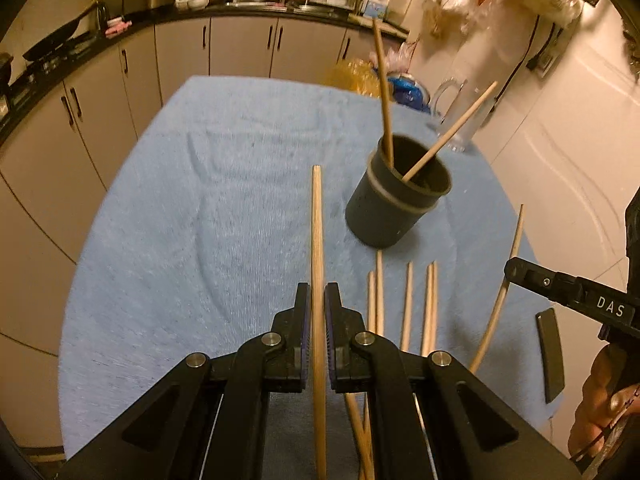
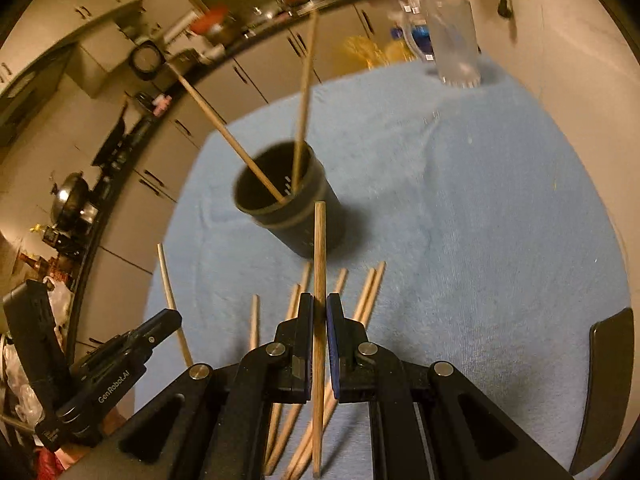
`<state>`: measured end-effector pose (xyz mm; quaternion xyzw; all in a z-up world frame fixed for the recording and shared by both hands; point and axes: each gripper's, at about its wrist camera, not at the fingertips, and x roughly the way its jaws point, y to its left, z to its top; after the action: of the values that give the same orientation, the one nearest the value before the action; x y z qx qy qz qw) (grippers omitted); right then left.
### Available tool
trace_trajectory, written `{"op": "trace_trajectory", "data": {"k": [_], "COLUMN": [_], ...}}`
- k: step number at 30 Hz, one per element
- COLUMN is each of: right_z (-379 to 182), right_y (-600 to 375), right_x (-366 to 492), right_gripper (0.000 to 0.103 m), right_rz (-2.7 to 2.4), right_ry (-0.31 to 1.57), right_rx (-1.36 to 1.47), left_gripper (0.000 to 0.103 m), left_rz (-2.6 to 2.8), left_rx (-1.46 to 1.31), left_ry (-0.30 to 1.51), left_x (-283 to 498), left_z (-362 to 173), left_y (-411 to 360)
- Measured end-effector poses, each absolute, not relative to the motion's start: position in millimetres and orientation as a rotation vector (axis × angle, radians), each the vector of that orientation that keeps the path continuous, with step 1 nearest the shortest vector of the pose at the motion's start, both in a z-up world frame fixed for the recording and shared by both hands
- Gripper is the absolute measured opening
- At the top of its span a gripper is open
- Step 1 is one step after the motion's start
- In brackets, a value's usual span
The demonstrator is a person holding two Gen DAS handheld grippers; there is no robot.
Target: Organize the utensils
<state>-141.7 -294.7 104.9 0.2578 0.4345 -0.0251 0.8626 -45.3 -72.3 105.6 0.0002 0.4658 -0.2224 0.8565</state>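
Both tools busy. Left tool [image 1: 317, 300] pinching one chopstick [image 1: 317, 240] partway along its length, pads tight on the wood, free end poking toward frame centre. Right tool [image 2: 319, 304] likewise clamped on a second chopstick [image 2: 320, 264], stick running straight up the middle of the right-wrist view, tip overlapping the cup's lower edge.

Dark cup [image 1: 394, 196] standing upright on the blue cloth [image 1: 192, 200] over the tabletop, centre-right in the left view, centre-left in the right view. Two chopsticks already in the cup [image 1: 383, 92], leaning apart against the rim.

Loose pile of chopsticks [image 1: 404, 304] lying flat on the cloth just below the cup, roughly side by side, a few crossing near the bottom of frame. Glass pitcher [image 1: 460, 116] behind the cup, upper right, well clear. Flat dark object [image 1: 550, 352] on the cloth at lower right, can't tell what.

Handling, judged: light, stiff, thin wood, prob. smooth and prone to swivel in a pinch. Mid-length or thicker-end grip looks safest; near-tip grip likely to pivot. Need to tip each one near-vertical over the rim, then drop, w/o knocking the cup, which looks light enough to topple.
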Motion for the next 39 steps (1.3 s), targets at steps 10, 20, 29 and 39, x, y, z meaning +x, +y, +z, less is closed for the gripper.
{"op": "trace_trajectory", "data": {"k": [10,20,29,39], "right_z": [131.0,146.4,155.5,166.7], "right_y": [-290.3,-294.3,-295.7,-302.8], "right_x": [-143.9,-152.8,-158.9,-163.1], "right_gripper": [0.006,0.006,0.006,0.006], "right_rz": [-0.059,-0.066,-0.066,-0.069], "right_ry": [0.824,0.774,0.744,0.71], "right_rx": [0.537,0.545,0.551,0.57], "left_gripper": [0.006,0.006,0.006,0.006], "left_rz": [-0.485,-0.495,-0.504,-0.518], "left_rx": [-0.01,-0.004,-0.003,-0.008], "left_ry": [0.914,0.876,0.851,0.825], "left_x": [-52.6,-57.0,-57.7,-58.9], "left_z": [135.2,150.3,160.7,173.2], "left_y": [-68.4,-71.8,-72.8,-76.6]}}
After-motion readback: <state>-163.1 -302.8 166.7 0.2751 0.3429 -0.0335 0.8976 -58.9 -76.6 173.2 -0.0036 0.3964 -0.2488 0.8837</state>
